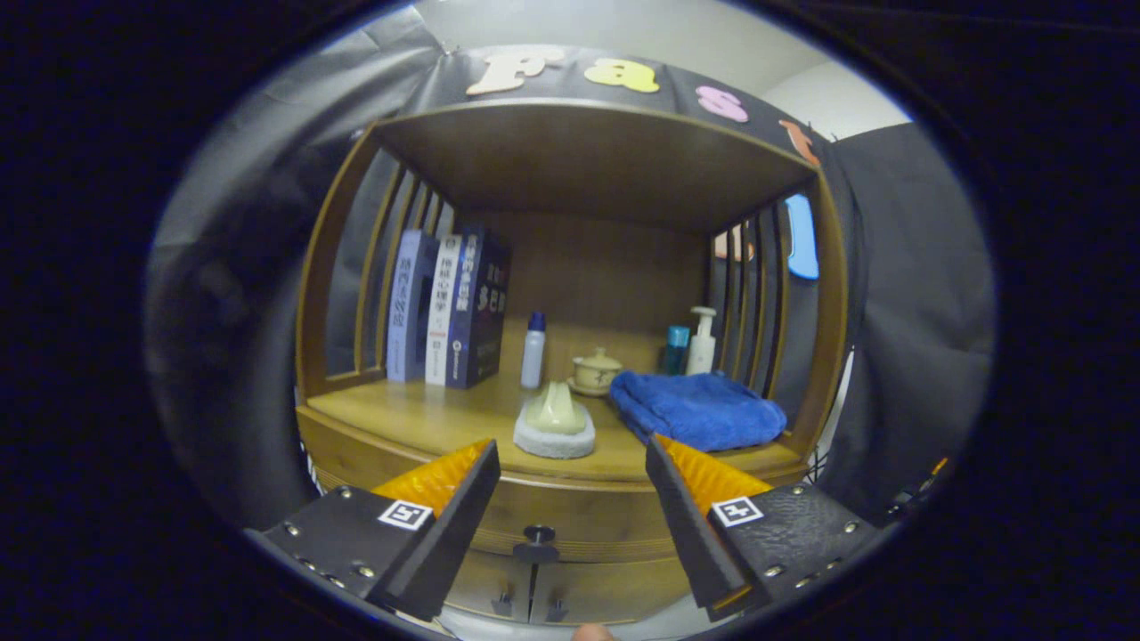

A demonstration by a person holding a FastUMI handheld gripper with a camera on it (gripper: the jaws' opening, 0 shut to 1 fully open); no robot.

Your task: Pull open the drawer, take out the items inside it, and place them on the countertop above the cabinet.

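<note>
The claw [570, 499] is held level, aimed straight at the cabinet front, its fingers spread wide with nothing gripped between them. The drawer [570, 525] is seen shut below the bench [427, 418], its long axis running side to side across the cabinet face. The drawer knob [538, 535] is seen in the gap between the fingers, slightly nearer the left one, pointing out toward the camera, not touched. Two lower cabinet doors [534, 592] are seen under the drawer, each with a small dark handle. The drawer contents cannot be seen.

On the bench, a folded blue towel [699, 408] is laid just beyond the right finger. A pale cone-shaped item on a round white pad [555, 423] is set ahead of the gap. Behind it a lidded teacup on a saucer [596, 370] and a white bottle with blue cap [533, 350] are stood upright. Three books [450, 310] are stood upright at the left slatted side. A teal bottle [676, 349] and a white pump bottle [701, 340] are stood at the right back corner. The wooden shelf unit is roofed and backed by black cloth.
</note>
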